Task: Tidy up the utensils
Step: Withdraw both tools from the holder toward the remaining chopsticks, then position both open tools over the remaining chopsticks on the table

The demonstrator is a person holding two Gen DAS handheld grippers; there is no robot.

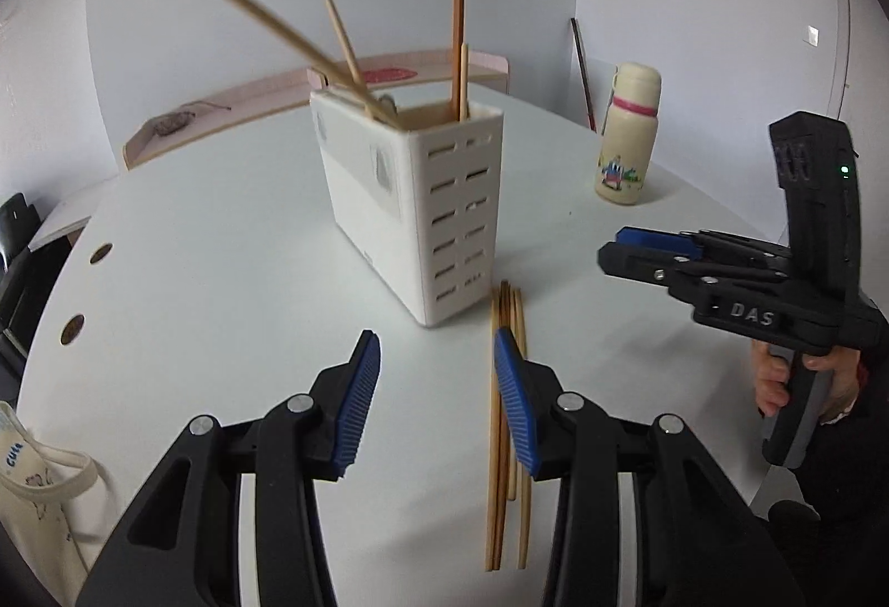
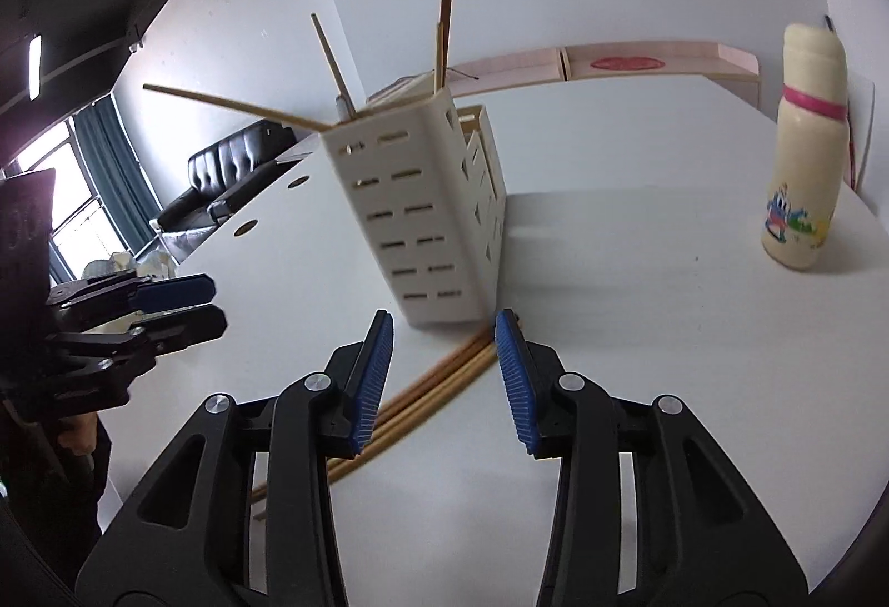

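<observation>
Both grippers — left [image 1: 438,362], right [image 2: 444,346] — gape empty over loose chopsticks [image 1: 503,440].

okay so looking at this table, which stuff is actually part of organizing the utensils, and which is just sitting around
Part of the job:
- loose chopsticks lying flat on the table
- white slotted holder
- chopsticks already standing in it

Just lying about:
- cream bottle with pink band
- pink tray at the table's far edge
- cloth bag
</observation>
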